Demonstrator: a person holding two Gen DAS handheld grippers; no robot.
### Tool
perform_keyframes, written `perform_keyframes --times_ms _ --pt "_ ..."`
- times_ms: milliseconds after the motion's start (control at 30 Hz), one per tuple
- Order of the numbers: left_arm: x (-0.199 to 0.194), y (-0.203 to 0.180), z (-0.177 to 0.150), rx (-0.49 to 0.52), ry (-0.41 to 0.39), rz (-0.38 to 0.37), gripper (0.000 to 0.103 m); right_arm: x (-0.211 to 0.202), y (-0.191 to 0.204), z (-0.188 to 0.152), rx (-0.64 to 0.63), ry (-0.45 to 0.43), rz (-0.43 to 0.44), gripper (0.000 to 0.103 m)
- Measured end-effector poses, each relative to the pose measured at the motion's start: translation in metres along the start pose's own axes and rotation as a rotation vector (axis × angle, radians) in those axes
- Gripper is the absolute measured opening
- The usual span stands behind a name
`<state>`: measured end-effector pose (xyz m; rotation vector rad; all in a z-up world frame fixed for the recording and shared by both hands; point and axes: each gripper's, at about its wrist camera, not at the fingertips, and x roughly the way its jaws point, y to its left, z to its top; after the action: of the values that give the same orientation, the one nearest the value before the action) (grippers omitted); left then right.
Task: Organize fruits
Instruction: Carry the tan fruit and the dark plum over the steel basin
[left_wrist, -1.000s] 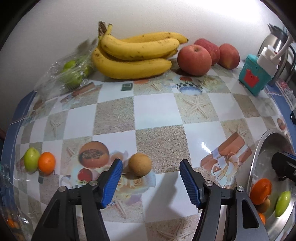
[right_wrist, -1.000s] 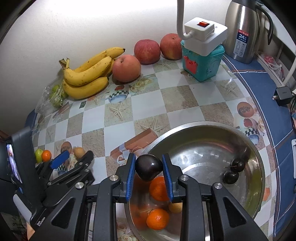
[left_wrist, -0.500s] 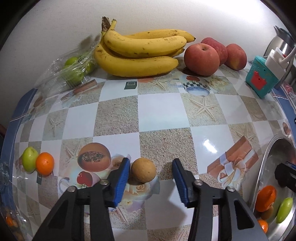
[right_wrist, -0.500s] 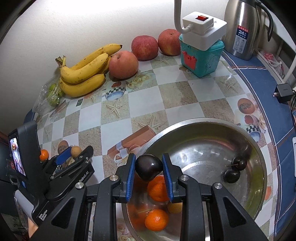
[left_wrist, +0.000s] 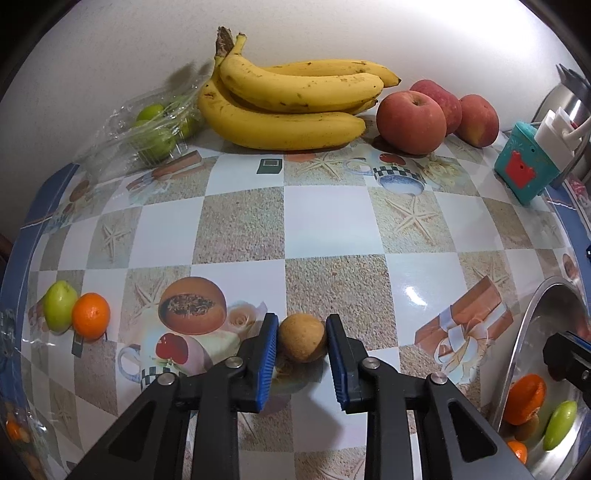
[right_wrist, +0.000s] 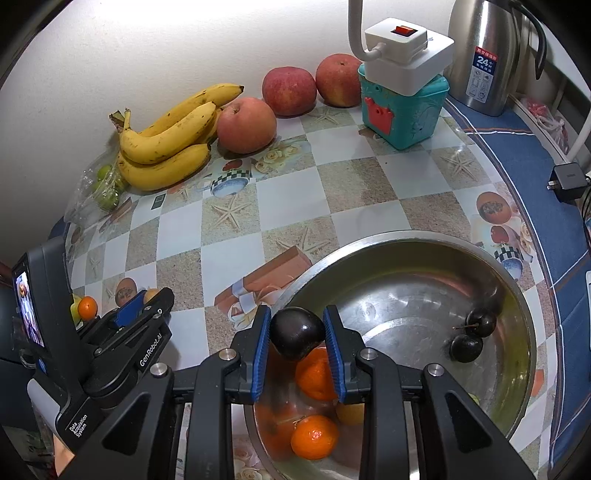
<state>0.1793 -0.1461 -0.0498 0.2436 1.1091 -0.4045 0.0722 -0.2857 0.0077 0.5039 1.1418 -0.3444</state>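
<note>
Left tool (left_wrist: 301, 341): jaws just closed, clamped on tan round fruit (left_wrist: 301, 341) resting on surface (left_wrist: 332, 218).
Right tool (right_wrist: 297, 334): clamped on dark plum (right_wrist: 297, 332), over steel bowl (right_wrist: 517, 302), 9 o'clock rim.
Bowl contents: oranges (right_wrist: 314, 435), two dark fruits (right_wrist: 472, 332).

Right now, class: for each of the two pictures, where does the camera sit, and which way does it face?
Left wrist: on the left gripper, facing down at the tablecloth; its jaws clamp a small brown fruit.
Right wrist: on the right gripper, facing down over the steel bowl; its jaws hold a dark plum, and the left gripper shows at left.
Shared: bananas, apples, bowl.
</note>
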Motion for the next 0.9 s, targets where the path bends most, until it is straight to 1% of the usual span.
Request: perform_keyframes --times_ms 300,633,833,900 --pt "-0.008 0.008 -0.002 -0.024 0.003 0.001 0.028 0.0 0.002 -0.003 0.003 0.011 0.01 0.03" --pt "-0.033 0.01 -0.004 -0.018 -0.013 0.014 0.028 -0.007 0.0 -0.005 0.03 0.02 0.017 0.03" --pt "-0.055 0.001 -0.007 0.001 -0.038 -0.016 0.028 -0.017 -0.005 -0.009 0.045 0.007 0.016 0.03" --pt "-0.062 -0.004 -0.009 0.009 -0.043 -0.05 0.028 -0.021 -0.01 -0.011 0.057 0.008 0.017 0.03"
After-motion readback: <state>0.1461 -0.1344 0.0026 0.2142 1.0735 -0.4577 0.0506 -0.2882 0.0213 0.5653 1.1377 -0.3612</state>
